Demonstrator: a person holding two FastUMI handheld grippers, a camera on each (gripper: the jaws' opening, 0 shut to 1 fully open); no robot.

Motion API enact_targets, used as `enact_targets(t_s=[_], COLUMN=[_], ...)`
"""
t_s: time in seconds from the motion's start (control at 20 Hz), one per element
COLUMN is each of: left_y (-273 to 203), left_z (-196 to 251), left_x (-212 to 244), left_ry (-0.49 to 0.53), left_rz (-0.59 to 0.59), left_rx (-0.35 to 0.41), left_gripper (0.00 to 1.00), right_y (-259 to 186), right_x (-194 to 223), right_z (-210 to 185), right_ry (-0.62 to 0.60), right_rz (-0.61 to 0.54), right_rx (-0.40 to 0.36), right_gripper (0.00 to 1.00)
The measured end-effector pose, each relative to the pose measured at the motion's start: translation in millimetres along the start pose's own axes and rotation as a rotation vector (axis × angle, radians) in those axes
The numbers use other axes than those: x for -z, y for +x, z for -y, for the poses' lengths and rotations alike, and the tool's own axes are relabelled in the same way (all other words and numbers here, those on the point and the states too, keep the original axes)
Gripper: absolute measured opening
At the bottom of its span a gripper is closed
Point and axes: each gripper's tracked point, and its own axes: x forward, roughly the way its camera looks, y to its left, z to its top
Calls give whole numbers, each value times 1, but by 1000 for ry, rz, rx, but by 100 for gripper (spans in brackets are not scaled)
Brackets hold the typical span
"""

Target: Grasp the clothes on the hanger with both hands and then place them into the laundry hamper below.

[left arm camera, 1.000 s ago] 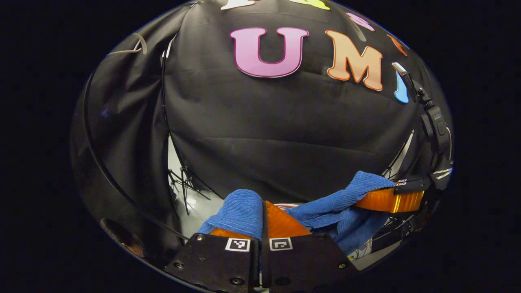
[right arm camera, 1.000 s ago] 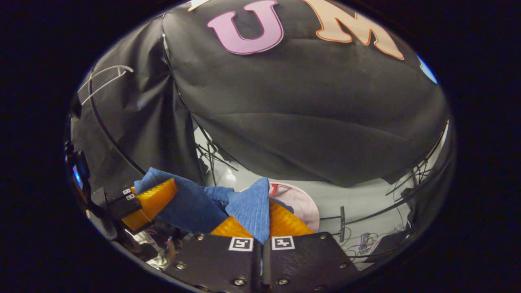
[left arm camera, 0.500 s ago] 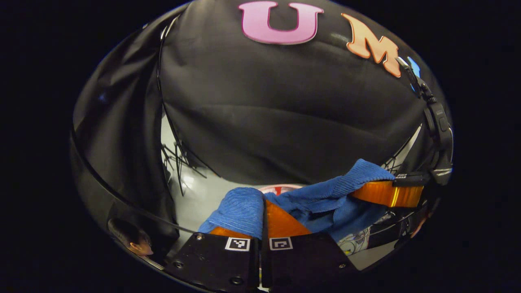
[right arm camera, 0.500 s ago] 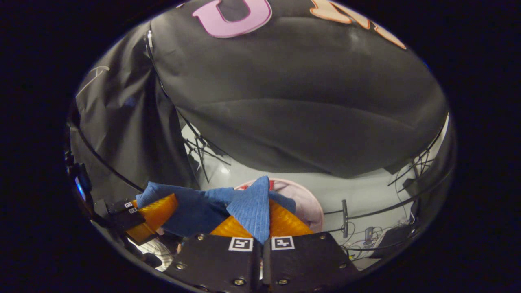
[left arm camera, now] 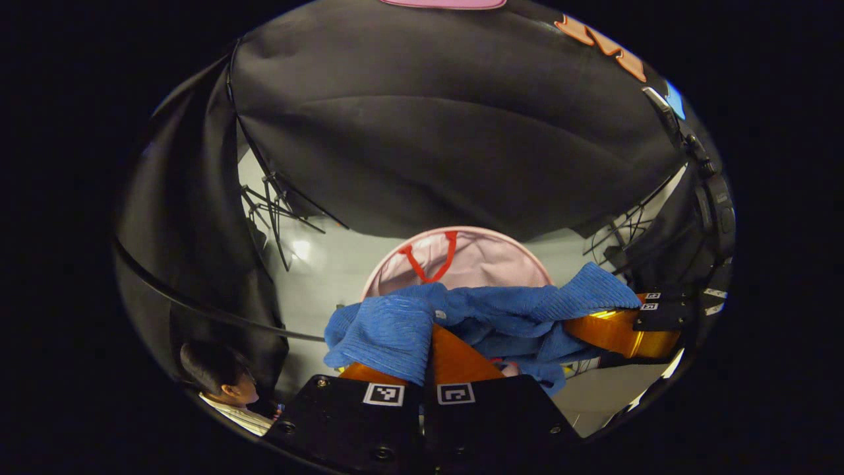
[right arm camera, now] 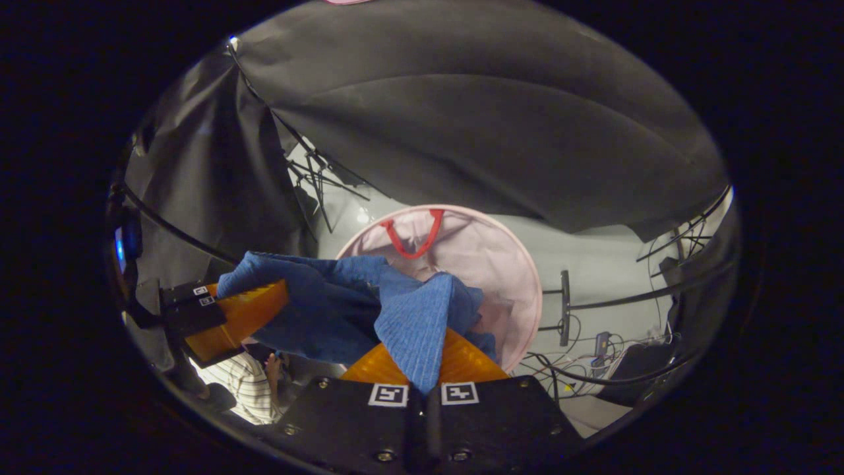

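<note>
In the left gripper view, the left gripper (left arm camera: 427, 349) is clenched on a fold of the blue ribbed knit garment (left arm camera: 501, 310), the cloth bunched over both of its fingers and pinched between them. The garment stretches from there to the right, where the right gripper (left arm camera: 610, 326) shows farther off with another part of the knit draped over its fingers. Beyond the cloth, lower down and farther away, stands the round pale pink fabric laundry hamper (left arm camera: 488, 260) with a red loop handle (left arm camera: 432, 257) at its far rim; the garment hangs above the hamper's near edge and is not inside it. The hamper sits on a pale grey floor (left arm camera: 323, 277) in front of the black cloth wall (left arm camera: 428, 145). A person (left arm camera: 221, 379) in a striped top is at the lower left edge. In the right gripper view, the right gripper (right arm camera: 425, 359) is likewise closed on the blue ribbed knit garment (right arm camera: 330, 310), a pointed fold of it caught between both fingers. The cloth runs left to the left gripper (right arm camera: 254, 310), seen farther off with the knit lying over its upper side. The pink hamper (right arm camera: 501, 264) lies just beyond, its open mouth partly covered by the hanging cloth, and cables (right arm camera: 593, 369) trail on the floor to the right.
</note>
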Motion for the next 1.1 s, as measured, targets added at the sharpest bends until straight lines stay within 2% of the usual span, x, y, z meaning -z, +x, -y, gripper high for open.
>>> enact_targets(t_s=[0.3, 0.4, 0.55, 0.6, 0.65, 0.7, 0.8, 0.95, 1.0, 1.05, 1.1], left_y=[9, 10, -1, -7, -15, -27, -44, -58, -66, -70, -76], left_z=[23, 9, 10, 10, 9, 8, 13, 16, 14, 15, 15], left_x=[32, 38, 30, 25, 17, 13, 8, 7, 9, 11, 13], left_ry=[46, 111, 144, 157, 172, 183, 178, 170, 168, 163, 156], left_rz=[-152, -180, -208, -205, -184, -175, -161, -133, -124, -116, -105], left_rx=[5, -67, -80, -88, -98, -104, -104, -99, -99, -94, -85], left_gripper=[8, 12, 11, 16, 20, 30, 45, 57, 63, 66, 72], right_y=[3, 2, -13, -22, -28, -36, -52, -77, -82, -87, -94], right_x=[25, 31, 22, 16, 17, 17, 17, 22, 28, 26, 26], right_z=[15, 9, 20, 18, 21, 25, 26, 29, 28, 24, 20], right_ry=[28, 22, 14, 36, 52, 61, 58, 37, 36, 37, 40], right_rz=[-24, -47, -41, -26, -15, -6, 5, 24, 33, 42, 54], right_rx=[18, -20, -35, -48, -46, -43, -60, -49, -42, -37, -31], right_gripper=[6, 10, 11, 11, 19, 24, 26, 70, 79, 94, 100])
